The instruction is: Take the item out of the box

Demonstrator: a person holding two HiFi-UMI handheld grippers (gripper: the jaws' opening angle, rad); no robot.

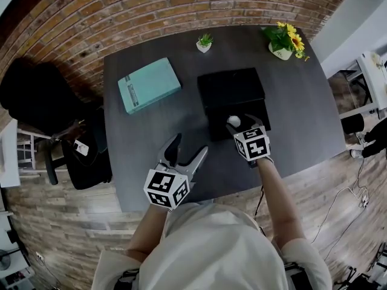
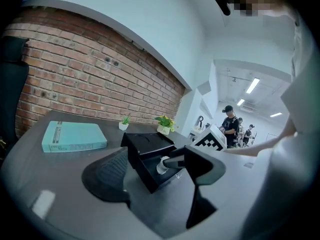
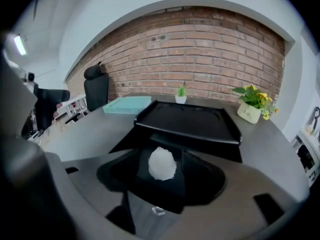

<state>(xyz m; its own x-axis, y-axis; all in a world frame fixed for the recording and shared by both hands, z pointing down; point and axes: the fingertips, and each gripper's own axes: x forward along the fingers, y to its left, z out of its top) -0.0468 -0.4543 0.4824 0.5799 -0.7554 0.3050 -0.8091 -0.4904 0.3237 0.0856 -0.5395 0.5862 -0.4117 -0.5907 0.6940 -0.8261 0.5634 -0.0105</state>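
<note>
A black box [image 1: 216, 130] stands open on the dark table [image 1: 151, 138], its lid [image 1: 233, 88] folded back behind it. Inside lies a small white ball [image 1: 233, 121], also seen between the jaws in the right gripper view [image 3: 162, 164]. My right gripper [image 1: 242, 124] reaches into the box from the near side, its jaws on either side of the ball with a little room showing, so it is open. My left gripper [image 1: 190, 144] hovers over the table left of the box, open and holding nothing; its view shows the box [image 2: 145, 173] and ball [image 2: 161, 166].
A teal book [image 1: 148, 84] lies at the back left. A small potted plant [image 1: 205, 42] and a pot of sunflowers [image 1: 284, 41] stand along the far edge by the brick wall. A black chair [image 1: 36, 95] sits left of the table.
</note>
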